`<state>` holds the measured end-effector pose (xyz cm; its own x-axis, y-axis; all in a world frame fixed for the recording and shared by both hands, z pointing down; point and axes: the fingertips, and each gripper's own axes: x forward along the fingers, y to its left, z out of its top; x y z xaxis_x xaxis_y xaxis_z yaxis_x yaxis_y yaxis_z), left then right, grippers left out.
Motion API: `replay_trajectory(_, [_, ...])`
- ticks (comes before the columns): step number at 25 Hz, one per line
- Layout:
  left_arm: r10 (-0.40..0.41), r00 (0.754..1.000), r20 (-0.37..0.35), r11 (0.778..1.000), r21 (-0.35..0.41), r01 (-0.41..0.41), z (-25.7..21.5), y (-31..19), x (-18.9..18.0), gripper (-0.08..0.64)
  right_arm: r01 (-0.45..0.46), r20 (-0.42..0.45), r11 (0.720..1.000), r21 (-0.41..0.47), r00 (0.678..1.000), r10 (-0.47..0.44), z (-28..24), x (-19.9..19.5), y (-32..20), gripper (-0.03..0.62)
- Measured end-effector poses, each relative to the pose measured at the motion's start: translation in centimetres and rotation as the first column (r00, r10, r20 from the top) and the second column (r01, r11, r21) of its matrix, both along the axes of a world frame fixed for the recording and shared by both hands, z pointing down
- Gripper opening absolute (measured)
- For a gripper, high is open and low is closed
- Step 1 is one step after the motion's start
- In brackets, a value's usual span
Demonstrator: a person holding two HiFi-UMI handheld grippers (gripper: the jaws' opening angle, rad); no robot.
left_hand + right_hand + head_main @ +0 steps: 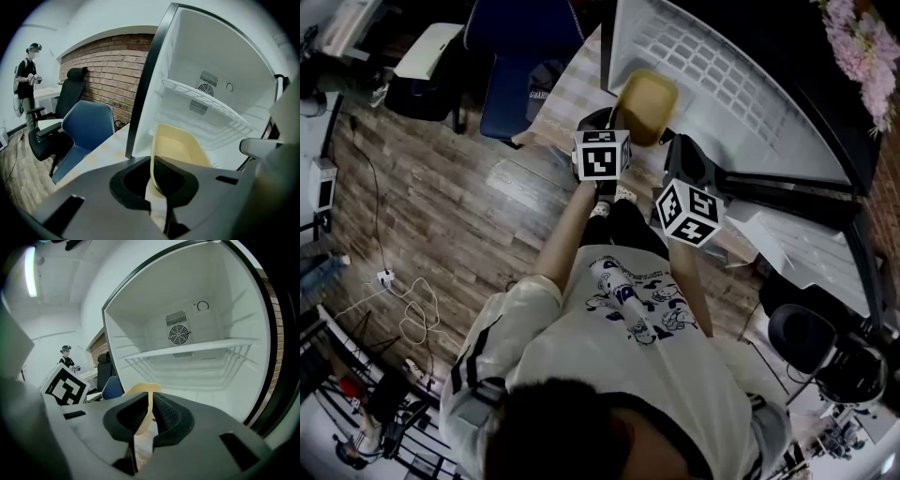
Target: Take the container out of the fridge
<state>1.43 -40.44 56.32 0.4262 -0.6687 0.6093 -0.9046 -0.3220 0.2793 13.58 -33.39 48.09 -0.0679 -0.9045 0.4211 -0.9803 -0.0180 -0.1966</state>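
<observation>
Container (180, 147) rim pinched tight by L gripper (157, 180) & R gripper (150, 416), at open fridge (187, 296) front.

White T-shirt (609, 356), blue cartoon print, black-striped sleeves (500, 323), grey left tool (159, 174) and right tool (149, 417), black-and-white marker cubes (600, 155)
</observation>
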Motion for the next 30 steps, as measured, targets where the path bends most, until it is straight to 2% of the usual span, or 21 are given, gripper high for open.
replay_trajectory(15, [-0.039,0.999,0.014,0.999,0.015,0.038,-1.4,6.3,-5.4,0.031,0.012,-0.003,1.000,0.016,1.000,-0.012,-0.3,-3.6,4.0,0.049])
replay_trajectory(30, [-0.092,0.995,0.029,0.996,0.021,0.091,-2.2,9.2,-8.8,0.031,0.040,-0.005,0.999,0.032,0.999,-0.040,-1.1,-5.6,4.9,0.049])
